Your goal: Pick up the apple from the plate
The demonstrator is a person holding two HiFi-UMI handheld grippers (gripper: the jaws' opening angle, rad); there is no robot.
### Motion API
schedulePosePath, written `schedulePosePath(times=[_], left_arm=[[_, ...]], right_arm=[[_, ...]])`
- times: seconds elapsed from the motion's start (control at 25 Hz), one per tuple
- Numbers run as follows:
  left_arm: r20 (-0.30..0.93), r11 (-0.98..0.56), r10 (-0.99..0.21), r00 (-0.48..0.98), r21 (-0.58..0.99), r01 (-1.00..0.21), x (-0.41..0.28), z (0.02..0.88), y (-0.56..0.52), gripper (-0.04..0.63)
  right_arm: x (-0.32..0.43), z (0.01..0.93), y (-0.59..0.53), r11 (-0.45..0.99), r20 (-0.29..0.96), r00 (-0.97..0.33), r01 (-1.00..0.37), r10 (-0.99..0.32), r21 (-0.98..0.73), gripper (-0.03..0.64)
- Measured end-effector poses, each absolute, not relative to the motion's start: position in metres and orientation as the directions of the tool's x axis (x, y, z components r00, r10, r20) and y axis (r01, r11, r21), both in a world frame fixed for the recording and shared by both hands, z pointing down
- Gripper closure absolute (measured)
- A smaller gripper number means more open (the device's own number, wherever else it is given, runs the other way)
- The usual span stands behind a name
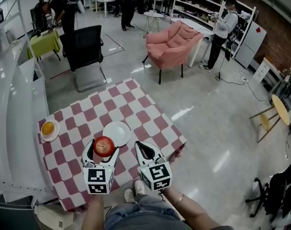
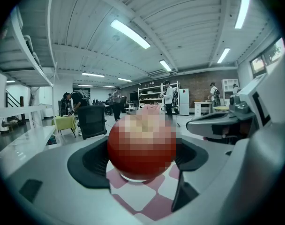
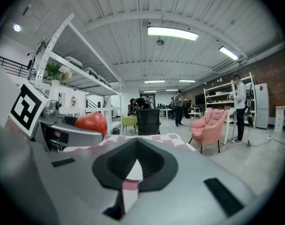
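Observation:
A red apple (image 1: pixel 104 146) sits between the fingers of my left gripper (image 1: pixel 104 148), which is shut on it. The apple hangs over the near left edge of the white plate (image 1: pixel 117 132) on the checkered table. In the left gripper view the apple (image 2: pixel 141 146) fills the gap between the dark pads, with a sliver of plate (image 2: pixel 133 177) under it. My right gripper (image 1: pixel 145 148) is shut with nothing in it, just right of the left one. From the right gripper view the apple (image 3: pixel 91 122) shows at the left.
A small plate (image 1: pixel 43 136) with an orange (image 1: pixel 48 128) lies at the table's left edge. The red-and-white cloth (image 1: pixel 136 109) covers the table. Beyond stand a black office chair (image 1: pixel 86 51) and a pink armchair (image 1: pixel 172 44); several people are at the back.

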State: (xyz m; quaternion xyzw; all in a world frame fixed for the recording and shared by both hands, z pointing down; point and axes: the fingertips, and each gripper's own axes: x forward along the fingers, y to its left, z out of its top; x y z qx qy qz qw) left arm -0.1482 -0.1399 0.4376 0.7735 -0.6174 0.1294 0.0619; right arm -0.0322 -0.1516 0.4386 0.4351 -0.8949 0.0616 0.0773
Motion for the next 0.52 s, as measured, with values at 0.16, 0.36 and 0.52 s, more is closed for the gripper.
schedulePosePath(times=[0.16,0.36,0.52], left_arm=[[0.277,-0.229,-0.939,0.203,-0.062,-0.972,-0.1502,0.44,-0.1405,0.193],[0.278,-0.233,-0.937,0.21,-0.051,-0.971,-0.1508,0.4394,-0.1403,0.193],[0.276,-0.239,-0.936,0.219,-0.038,-0.97,-0.1515,0.4394,-0.1427,0.193]], right_arm=[[-0.0331,0.4394,-0.1524,0.614,0.191,-0.609,-0.788,-0.77,-0.038,0.609],[-0.037,0.4374,-0.1525,0.617,0.194,-0.609,-0.787,-0.769,-0.025,0.609],[-0.0395,0.4362,-0.1556,0.619,0.192,-0.612,-0.785,-0.768,-0.028,0.609]])
